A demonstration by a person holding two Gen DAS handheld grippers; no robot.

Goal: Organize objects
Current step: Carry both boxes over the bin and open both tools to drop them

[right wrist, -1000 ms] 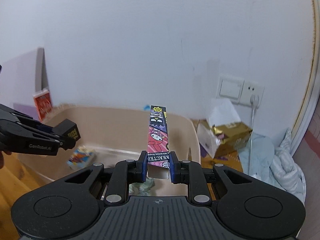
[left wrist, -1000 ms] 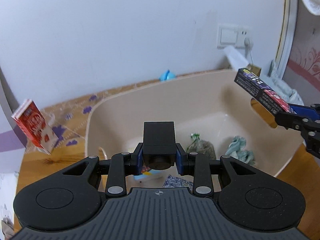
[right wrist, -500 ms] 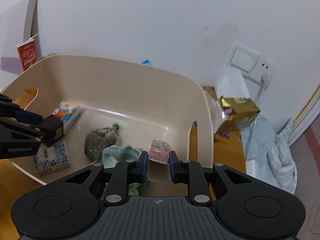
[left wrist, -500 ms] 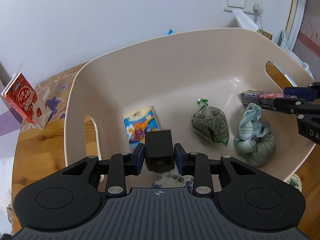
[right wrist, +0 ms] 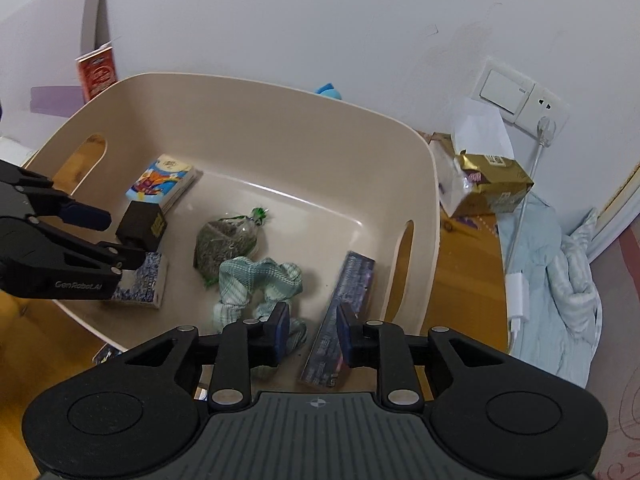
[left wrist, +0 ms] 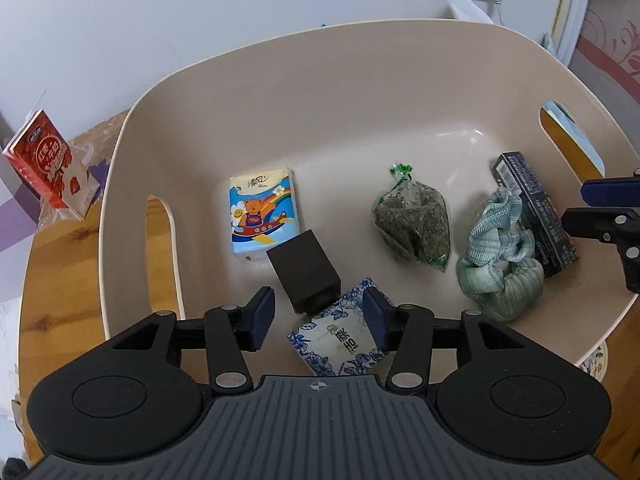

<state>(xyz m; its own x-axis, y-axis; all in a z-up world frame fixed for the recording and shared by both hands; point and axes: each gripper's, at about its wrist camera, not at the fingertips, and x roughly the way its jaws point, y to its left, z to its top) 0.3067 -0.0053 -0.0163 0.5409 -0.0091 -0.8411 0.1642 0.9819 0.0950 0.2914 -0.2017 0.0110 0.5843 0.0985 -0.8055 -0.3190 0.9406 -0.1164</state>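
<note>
Beige plastic, the handled tub (left wrist: pixel 360 92) is sitting on the wooden table (left wrist: pixel 52 264), holding a cartoon tissue pack (left wrist: pixel 262 208), a knotted green cloth (left wrist: pixel 500 256) and a bag of dried herbs (left wrist: pixel 412 220). The left gripper (left wrist: pixel 320 314), jaws just opening, is standing clear of the black box (left wrist: pixel 304 268). The right gripper (right wrist: pixel 312 330), likewise parting, is straddling the long printed carton (right wrist: pixel 344 312), its pads off it.
</note>
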